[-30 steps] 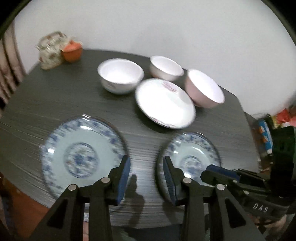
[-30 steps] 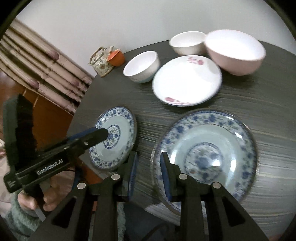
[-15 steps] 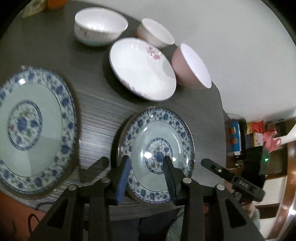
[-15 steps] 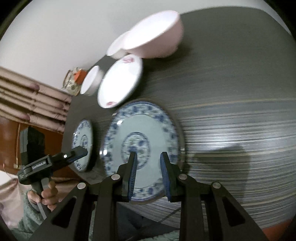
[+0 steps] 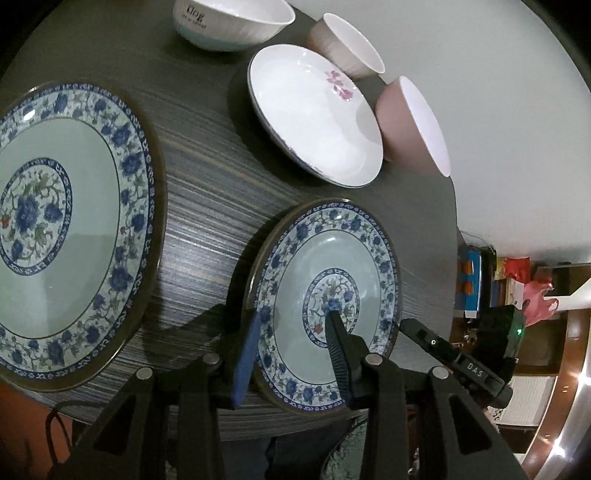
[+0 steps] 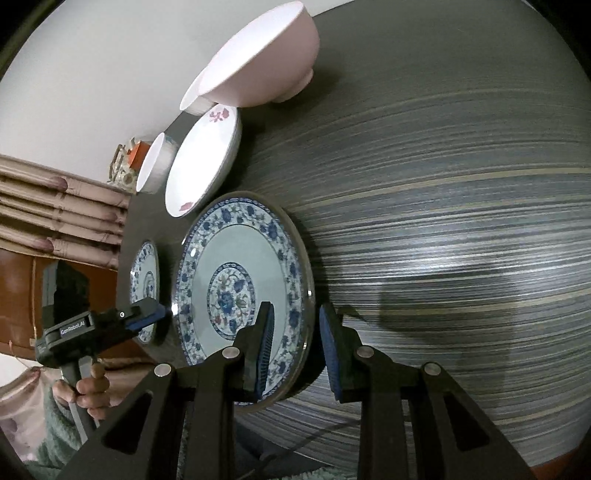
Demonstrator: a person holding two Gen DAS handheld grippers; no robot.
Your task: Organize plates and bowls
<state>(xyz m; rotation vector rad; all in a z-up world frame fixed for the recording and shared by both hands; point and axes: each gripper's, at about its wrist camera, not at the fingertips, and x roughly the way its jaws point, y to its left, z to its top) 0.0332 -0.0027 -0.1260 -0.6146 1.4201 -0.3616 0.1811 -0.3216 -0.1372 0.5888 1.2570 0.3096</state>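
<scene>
Two blue-patterned plates lie near the front edge of the dark table (image 5: pixel 207 177). My left gripper (image 5: pixel 293 350) is open and straddles the left rim of the right blue plate (image 5: pixel 332 266), one finger outside the rim and one over the plate. My right gripper (image 6: pixel 295 347) is open across the opposite rim of that same plate (image 6: pixel 240 266). The left blue plate (image 5: pixel 66 229) lies untouched beside it. Behind stand a white plate with pink flowers (image 5: pixel 314 110), a pink bowl (image 5: pixel 410 125), a wide white bowl (image 5: pixel 229 22) and a small white bowl (image 5: pixel 347 44).
A teapot and an orange cup (image 6: pixel 129 158) stand at the table's far left by a curtain (image 6: pixel 55 210). A hand (image 6: pixel 88 391) holds the left gripper's handle. The table (image 6: pixel 461 184) stretches bare to the right of the plate. Shelves with clutter (image 5: pixel 517 288) stand past the table's right edge.
Both grippers have come down and closer onto the right blue plate. The left one swung right from between the two plates to its left rim; the right one shifted to its right rim.
</scene>
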